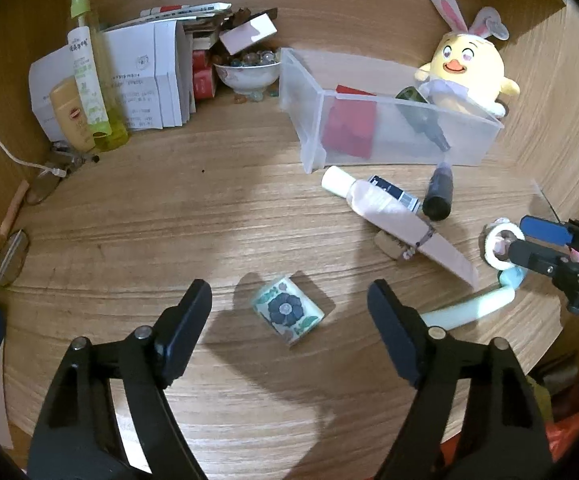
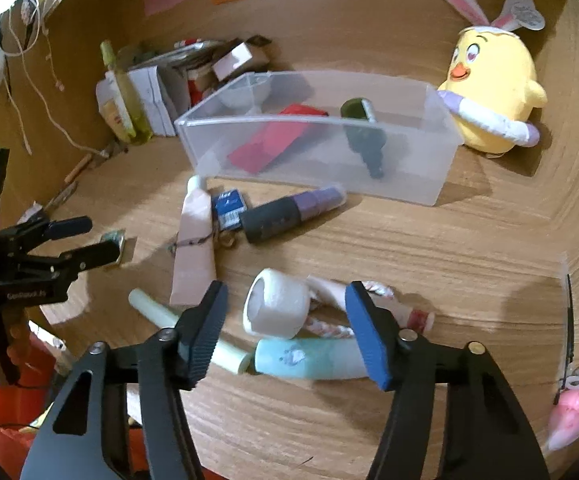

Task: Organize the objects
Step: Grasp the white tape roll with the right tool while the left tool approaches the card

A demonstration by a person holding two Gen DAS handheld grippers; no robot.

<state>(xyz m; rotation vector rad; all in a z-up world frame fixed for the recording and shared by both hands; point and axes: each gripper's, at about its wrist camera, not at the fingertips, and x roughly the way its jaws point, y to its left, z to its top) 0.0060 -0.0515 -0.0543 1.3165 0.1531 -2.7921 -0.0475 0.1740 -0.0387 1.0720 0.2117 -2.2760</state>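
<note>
Left tongs [image 1: 289, 304] angled steeply down toward wood-grain counter [image 1: 169, 216], jaws spread, straddling without contact a small square packet with blue flower print [image 1: 287, 310] lying flat on the counter between the fingertips. Right tongs [image 2: 285, 304] likewise pitched down, jaws spread either side of a white roll of translucent tape [image 2: 277, 308]; pads close to the roll but not seen pressing it. Roll resting against a pale mint and aqua plastic handle [image 2: 309, 360] and a twisted pink-and-white cord [image 2: 329, 330]. Seen from left wrist view, right tongs [image 1: 507, 242] entering from right edge, tips bracketing the same roll [image 1: 493, 250]. Seen from right wrist view, left tongs [image 2: 97, 240] at left edge, low over the packet. Translucent rectangular plastic bin [image 2: 409, 184] standing farther back on counter, containing a red flat pack [image 2: 273, 144] and a dark green bottle [image 2: 363, 136]. Just in front of bin: pink squeeze tube with white cap [image 2: 193, 248], small blue box [image 2: 229, 206], black-and-purple cylinder [image 2: 293, 212], lying close together. Yellow plush chick with rabbit ears [image 2: 493, 80] beside bin at right. Stack of white boxes and tall yellow-green bottle [image 1: 89, 72] at back left.
</note>
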